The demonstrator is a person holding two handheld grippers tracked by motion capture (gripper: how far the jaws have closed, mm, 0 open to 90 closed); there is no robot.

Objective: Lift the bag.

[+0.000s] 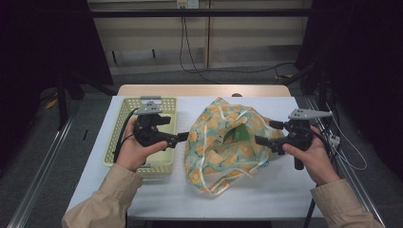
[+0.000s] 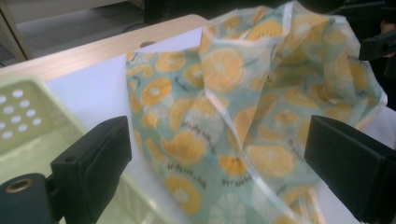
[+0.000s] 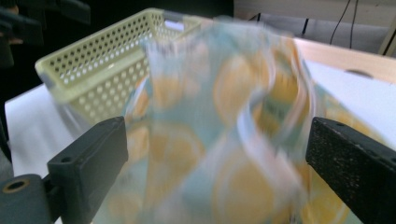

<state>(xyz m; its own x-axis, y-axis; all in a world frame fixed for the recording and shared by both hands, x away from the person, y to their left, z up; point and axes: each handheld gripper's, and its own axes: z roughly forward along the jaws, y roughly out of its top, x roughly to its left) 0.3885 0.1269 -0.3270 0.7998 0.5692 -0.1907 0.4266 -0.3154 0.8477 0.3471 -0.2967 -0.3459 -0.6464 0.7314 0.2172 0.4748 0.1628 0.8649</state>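
bag (image 1: 223, 142) slumped mid-frame, flanked for a two-sided pickup | left gripper (image 1: 183, 137) jaws released, nothing gripped | right gripper (image 1: 259, 141) same | basket (image 1: 124, 107) waits centre-left

The lemon-print bag (image 2: 243, 126) bears small dark script, too blurred to read.

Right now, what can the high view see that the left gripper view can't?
High view alone: the person's hands, sleeves, the left gripper whole, and something green inside the bag.

Left gripper view alone: a close look at the bag's orange-slice print and small lettering, seen between its own wide-open jaws.

Both: the bag, the basket beside it, the white table and the right gripper, open.
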